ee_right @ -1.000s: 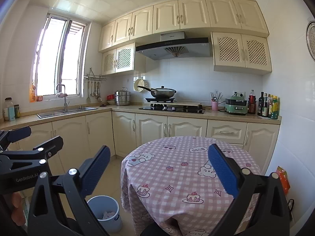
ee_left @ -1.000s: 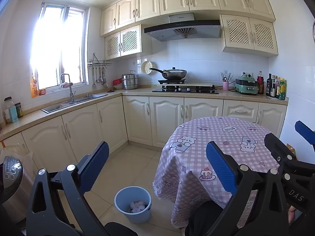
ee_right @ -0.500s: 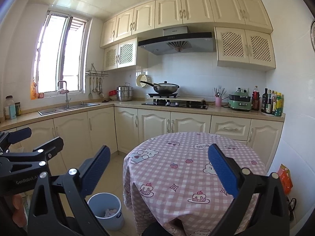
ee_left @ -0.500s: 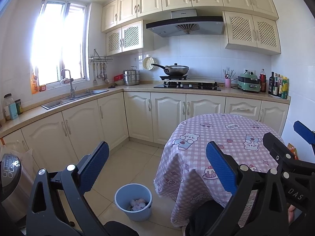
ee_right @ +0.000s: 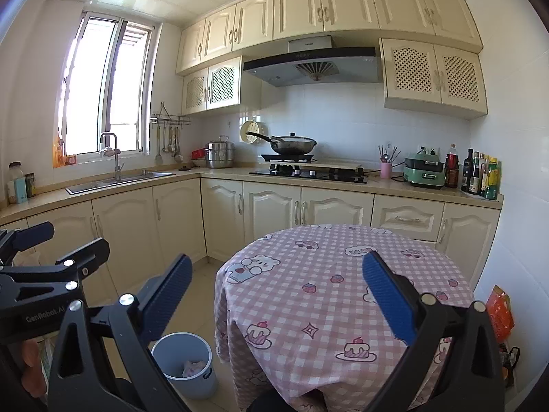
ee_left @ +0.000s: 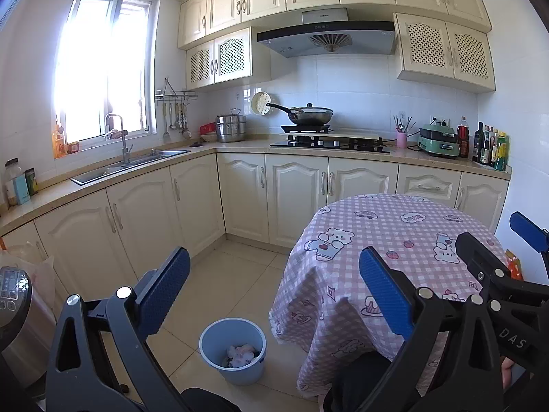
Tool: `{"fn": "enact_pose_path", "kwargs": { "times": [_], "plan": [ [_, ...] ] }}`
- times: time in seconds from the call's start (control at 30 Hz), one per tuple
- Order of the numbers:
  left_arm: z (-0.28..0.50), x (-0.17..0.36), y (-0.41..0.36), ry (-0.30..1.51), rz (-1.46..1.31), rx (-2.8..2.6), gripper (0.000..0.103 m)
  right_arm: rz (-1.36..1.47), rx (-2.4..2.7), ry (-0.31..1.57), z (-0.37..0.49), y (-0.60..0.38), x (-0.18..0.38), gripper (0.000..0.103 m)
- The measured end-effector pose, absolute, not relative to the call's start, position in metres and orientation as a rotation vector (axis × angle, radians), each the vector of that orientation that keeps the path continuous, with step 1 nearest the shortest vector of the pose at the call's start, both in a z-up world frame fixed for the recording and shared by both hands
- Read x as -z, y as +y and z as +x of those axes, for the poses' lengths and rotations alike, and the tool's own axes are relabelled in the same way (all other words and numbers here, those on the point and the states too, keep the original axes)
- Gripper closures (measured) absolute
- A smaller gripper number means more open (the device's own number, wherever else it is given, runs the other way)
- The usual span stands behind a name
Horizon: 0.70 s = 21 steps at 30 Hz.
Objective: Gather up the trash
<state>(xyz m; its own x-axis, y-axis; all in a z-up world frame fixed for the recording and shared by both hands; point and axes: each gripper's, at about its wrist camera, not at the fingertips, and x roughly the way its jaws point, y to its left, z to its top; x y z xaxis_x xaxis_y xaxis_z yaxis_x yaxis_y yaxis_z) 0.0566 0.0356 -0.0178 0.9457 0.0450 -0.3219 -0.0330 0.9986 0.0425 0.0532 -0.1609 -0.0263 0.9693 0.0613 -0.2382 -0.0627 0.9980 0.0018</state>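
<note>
so i've got the left gripper and right gripper both spread wide and empty, crumpled trash already in the blue bin left of the table, and i judge collecting nearly done: next, scan for strays.

Both claws are held side by side at about the same height, pointing forward. The left claw has its blue-padded fingers spread wide with nothing between them. The right claw is spread just as wide and is likewise empty. A bit of hand shows behind the left claw's frame.
</note>
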Motion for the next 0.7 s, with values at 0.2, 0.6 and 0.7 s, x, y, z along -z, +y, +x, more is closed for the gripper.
{"fn": "enact_pose_path", "kwargs": {
  "times": [0.2,0.6,0.7],
  "plan": [
    [0.066,0.020,0.035,0.340,0.037,-0.049,0.007,-0.004,-0.074,0.257,0.066,-0.158,0.030,0.006],
    [0.092,0.029,0.028,0.371,0.047,-0.071,0.007,0.010,-0.073,0.296,0.096,-0.163,0.044,0.006],
    [0.099,0.032,0.026,0.384,0.052,-0.073,0.007,0.013,-0.072,0.306,0.103,-0.164,0.047,0.006]
  ]
}}
